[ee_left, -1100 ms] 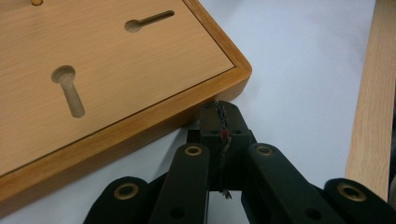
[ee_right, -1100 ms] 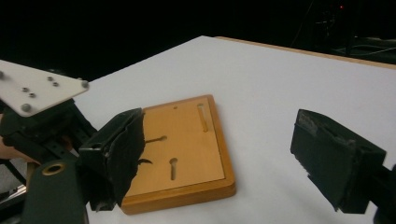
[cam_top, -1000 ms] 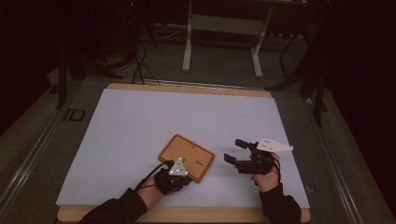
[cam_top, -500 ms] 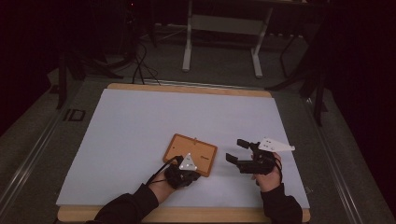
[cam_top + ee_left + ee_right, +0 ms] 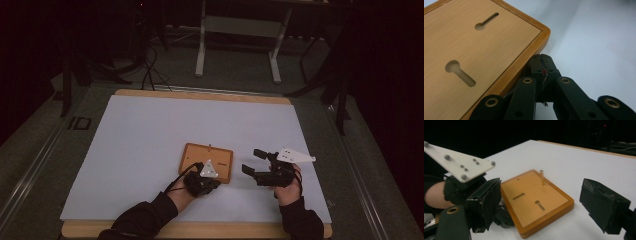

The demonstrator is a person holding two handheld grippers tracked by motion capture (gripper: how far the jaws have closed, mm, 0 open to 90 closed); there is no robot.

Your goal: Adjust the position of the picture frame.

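A flat wooden board (image 5: 207, 160) lies on the white table cover (image 5: 150, 135), with two keyhole slots (image 5: 460, 72) in its top and a thin peg (image 5: 541, 177) standing near its far edge. My left gripper (image 5: 200, 182) sits at the board's near edge, and its shut jaws (image 5: 541, 60) touch the rim with nothing held. To the right of the board my right gripper (image 5: 255, 162) is wide open. In the right gripper view its jaws (image 5: 544, 197) frame the board (image 5: 536, 200) without touching it. The left gripper's white plate (image 5: 461, 165) shows at the left.
The table's wooden rim (image 5: 200, 95) runs along the far side, with a metal stand (image 5: 237, 45) and cables on the dark floor beyond. White cover stretches left of and behind the board.
The left gripper has slid right along the board's near edge. The board has shifted slightly right and turned squarer to the table. The right gripper has barely moved.
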